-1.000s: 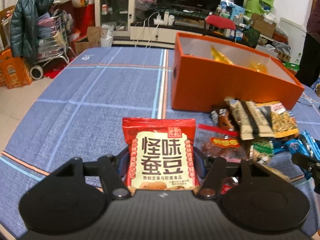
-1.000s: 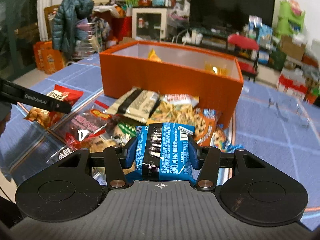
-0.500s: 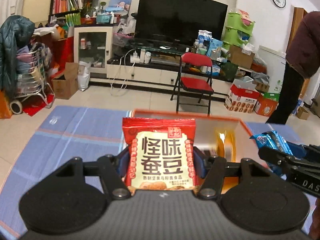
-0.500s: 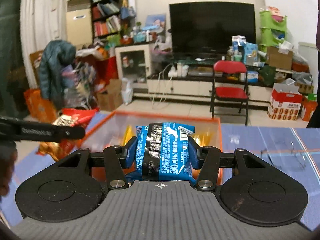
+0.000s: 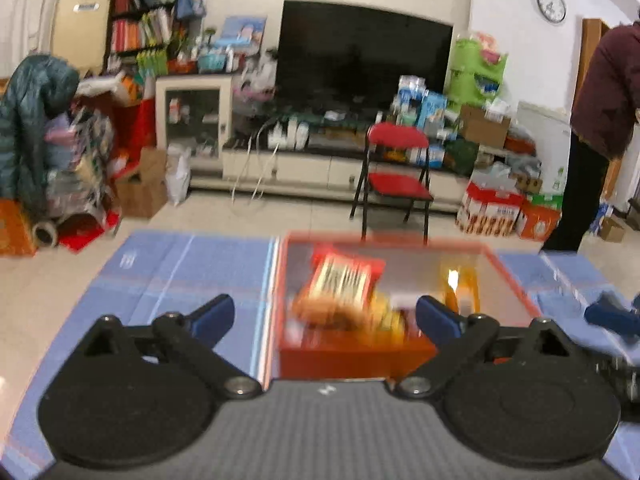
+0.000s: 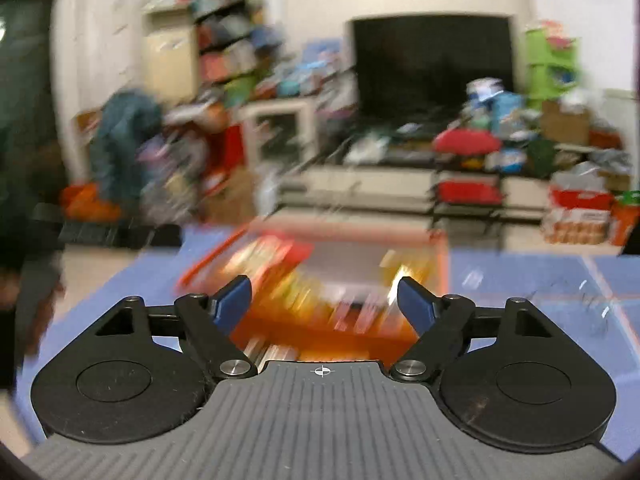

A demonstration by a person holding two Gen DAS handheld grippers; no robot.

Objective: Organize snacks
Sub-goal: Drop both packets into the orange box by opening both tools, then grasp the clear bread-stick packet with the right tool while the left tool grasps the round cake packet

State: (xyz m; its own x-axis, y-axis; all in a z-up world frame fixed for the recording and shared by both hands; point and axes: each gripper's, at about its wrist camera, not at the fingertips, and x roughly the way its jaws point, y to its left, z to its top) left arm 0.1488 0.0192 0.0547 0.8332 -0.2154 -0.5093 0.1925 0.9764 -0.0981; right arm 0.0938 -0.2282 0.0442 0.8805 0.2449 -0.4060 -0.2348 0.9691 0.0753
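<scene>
The orange box (image 5: 352, 358) stands on the blue tablecloth just ahead of both grippers. My left gripper (image 5: 325, 316) is open and empty above the box's near edge. The red broad-bean packet (image 5: 340, 286) is blurred, in or over the box, free of the fingers. My right gripper (image 6: 323, 300) is open and empty over the same box (image 6: 320, 332). Blurred snack packets (image 6: 272, 256) show inside the box; the blue packet cannot be made out. The right gripper's blue fingertip (image 5: 610, 314) shows at the right edge of the left wrist view.
The blue tablecloth (image 5: 180, 276) runs left of the box. Beyond the table stand a red folding chair (image 5: 396, 176), a TV unit (image 5: 360, 52), cartons and a standing person (image 5: 596, 132) at the far right. The right wrist view is motion-blurred.
Both grippers have opened over the orange box. The red packet has left the left gripper and the blue packet has left the right gripper.
</scene>
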